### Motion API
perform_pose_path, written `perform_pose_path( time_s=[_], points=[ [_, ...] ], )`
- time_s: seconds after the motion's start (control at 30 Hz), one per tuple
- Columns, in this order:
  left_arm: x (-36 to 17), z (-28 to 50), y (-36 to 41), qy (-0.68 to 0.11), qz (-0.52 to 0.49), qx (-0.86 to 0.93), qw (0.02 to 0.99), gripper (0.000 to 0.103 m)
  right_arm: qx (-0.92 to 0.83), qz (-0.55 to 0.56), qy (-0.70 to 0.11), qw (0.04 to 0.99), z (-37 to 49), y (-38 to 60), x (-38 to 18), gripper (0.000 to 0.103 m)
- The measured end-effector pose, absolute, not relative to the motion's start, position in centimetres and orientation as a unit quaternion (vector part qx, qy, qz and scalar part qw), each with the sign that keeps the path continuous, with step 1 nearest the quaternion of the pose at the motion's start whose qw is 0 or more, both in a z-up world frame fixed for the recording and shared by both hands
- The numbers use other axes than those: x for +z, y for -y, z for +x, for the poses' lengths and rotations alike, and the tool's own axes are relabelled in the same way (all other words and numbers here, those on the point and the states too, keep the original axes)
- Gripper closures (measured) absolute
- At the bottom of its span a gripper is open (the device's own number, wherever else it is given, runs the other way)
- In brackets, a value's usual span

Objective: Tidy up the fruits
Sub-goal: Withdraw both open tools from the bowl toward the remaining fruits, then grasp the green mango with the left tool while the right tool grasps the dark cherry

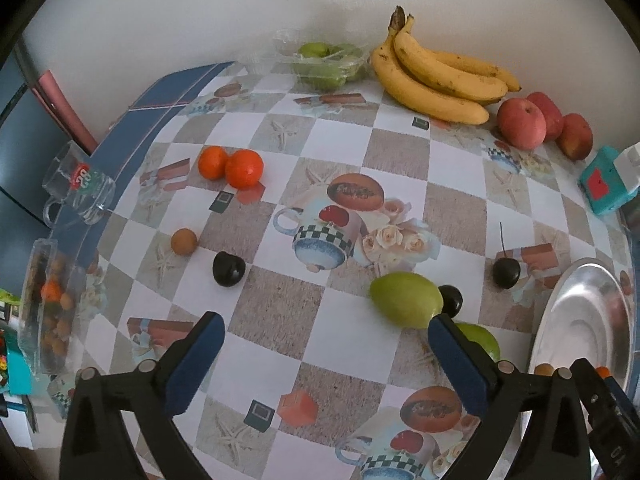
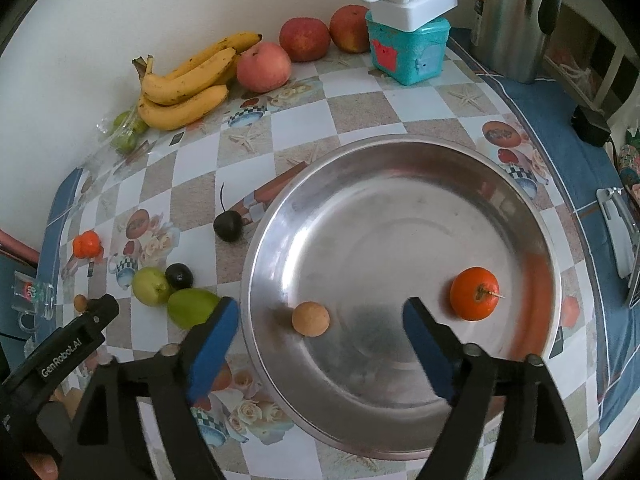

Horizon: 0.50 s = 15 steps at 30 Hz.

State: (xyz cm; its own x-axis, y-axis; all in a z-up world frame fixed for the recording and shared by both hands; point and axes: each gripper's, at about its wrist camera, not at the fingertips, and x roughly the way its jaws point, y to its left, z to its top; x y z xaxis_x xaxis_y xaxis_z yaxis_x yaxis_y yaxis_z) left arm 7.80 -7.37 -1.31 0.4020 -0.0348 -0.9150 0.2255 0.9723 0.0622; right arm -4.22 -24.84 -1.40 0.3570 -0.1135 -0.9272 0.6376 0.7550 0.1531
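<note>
A wide metal plate point(image 2: 400, 184) sits on the checkered tabletop point(image 2: 360, 116) and serves as the landmark here. Inside it lie a small orange citrus fruit point(image 2: 474, 293) toward its right side and a small tan round fruit point(image 2: 310, 318) toward its near left. Just outside the plate's left rim lie two green fruits point(image 2: 191, 307), a dark plum point(image 2: 179, 275) touching them, and a dark stemmed cherry point(image 2: 228, 227) slightly farther back. Much farther left of the plate rest two orange citrus fruits point(image 1: 231, 165), another tan round fruit point(image 1: 183, 241) and a dark plum point(image 1: 228, 269). Behind the plate, along the wall, are a bunch of bananas point(image 2: 188, 84), three red apples point(image 2: 263, 67) and a teal container point(image 2: 408, 50) with a white switch box on top. The right gripper point(image 2: 320, 316) hovers over the plate's near part, its jaws spread with nothing between them. The left gripper point(image 1: 326, 330) hangs left of the plate, jaws spread wide and empty, one finger beside the green fruits.
</note>
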Motion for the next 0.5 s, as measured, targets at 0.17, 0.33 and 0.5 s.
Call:
perform_pose_path(
  time_s=[0.17,0.33,0.5],
  points=[
    [-1.34,8.03,6.96,-0.537,0.071,-0.082,0.837,0.000,-0.241,0.253,-0.504,0.790,-4.25,24.85,-1.33,0.014],
    [-1.21,8.19,6.92,-0.520,0.064,-0.092,0.847,0.000,-0.247,0.254,-0.488,0.798,-4.29,24.99,-1.20,0.007],
    [-1.75,8.82,6.72,-0.534,0.049,-0.097,0.838,0.000,-0.253,0.256,-0.472,0.805,-4.13,25.29,-1.04,0.007]
  ],
)
